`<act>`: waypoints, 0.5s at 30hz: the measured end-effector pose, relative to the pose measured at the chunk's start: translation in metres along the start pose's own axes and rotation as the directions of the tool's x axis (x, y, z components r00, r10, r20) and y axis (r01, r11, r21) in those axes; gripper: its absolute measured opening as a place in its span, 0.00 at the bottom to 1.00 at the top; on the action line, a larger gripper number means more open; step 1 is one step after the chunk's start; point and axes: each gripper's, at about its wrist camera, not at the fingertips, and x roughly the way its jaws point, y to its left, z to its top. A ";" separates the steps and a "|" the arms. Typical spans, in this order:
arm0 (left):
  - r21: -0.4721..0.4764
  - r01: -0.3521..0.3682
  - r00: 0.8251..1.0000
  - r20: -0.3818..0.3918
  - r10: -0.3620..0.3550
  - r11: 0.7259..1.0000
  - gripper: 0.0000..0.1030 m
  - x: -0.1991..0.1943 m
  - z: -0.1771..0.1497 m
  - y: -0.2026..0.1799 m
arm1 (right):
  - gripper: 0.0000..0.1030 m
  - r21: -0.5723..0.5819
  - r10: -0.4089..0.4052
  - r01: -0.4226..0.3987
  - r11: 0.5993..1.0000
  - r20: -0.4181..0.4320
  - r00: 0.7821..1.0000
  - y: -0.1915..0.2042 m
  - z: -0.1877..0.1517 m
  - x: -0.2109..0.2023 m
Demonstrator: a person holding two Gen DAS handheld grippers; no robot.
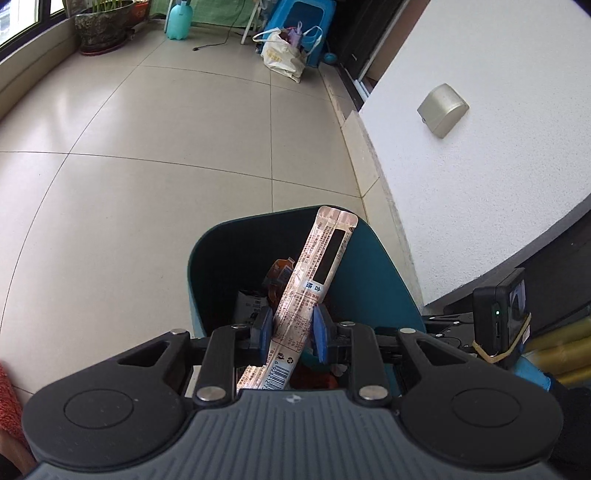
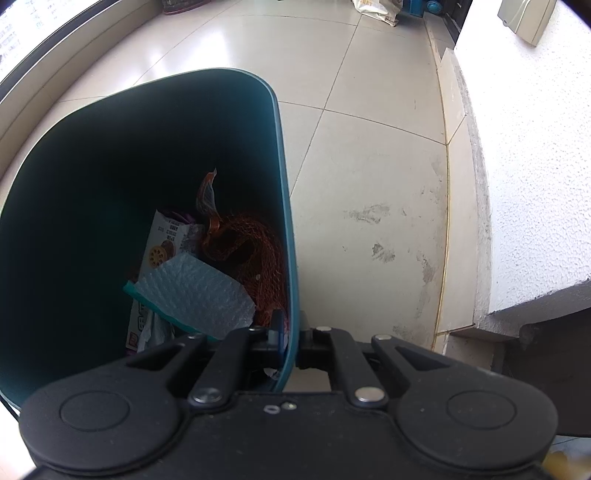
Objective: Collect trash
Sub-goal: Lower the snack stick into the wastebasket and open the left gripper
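Note:
My left gripper (image 1: 290, 330) is shut on a long pinkish snack wrapper (image 1: 317, 266) with a barcode, which sticks up and leans right between the blue pads. Directly below it stands the teal trash bin (image 1: 373, 280), with other wrappers inside. In the right wrist view my right gripper (image 2: 291, 338) is shut on the bin's right wall (image 2: 284, 206), one finger inside and one outside. In the bin (image 2: 92, 155) lie an orange mesh net (image 2: 255, 251), a sheet of bubble wrap (image 2: 195, 291) and a printed box (image 2: 166, 240).
Beige floor tiles (image 1: 147, 147) spread to the left and ahead. A white wall (image 1: 480, 147) with a small grey fixture (image 1: 443, 109) rises on the right. Far back stand a plant pot (image 1: 103, 26), a mint bottle (image 1: 180, 18) and a white bag (image 1: 284, 55).

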 end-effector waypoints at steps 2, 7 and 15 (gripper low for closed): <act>0.034 -0.021 0.998 -0.050 0.023 0.999 0.22 0.027 0.005 -0.014 | 0.04 0.000 0.004 -0.004 1.000 0.001 1.000 -0.001 0.000 0.000; 0.106 -0.115 0.979 -0.156 0.130 0.988 0.22 0.093 0.001 -0.026 | 0.04 -0.013 0.003 -0.003 1.000 0.006 1.000 0.000 -0.001 -0.001; 0.136 -0.201 0.942 -0.246 0.230 0.970 0.21 0.142 -0.001 -0.024 | 0.11 -0.024 0.022 -0.022 0.999 -0.001 1.000 -0.001 -0.004 -0.001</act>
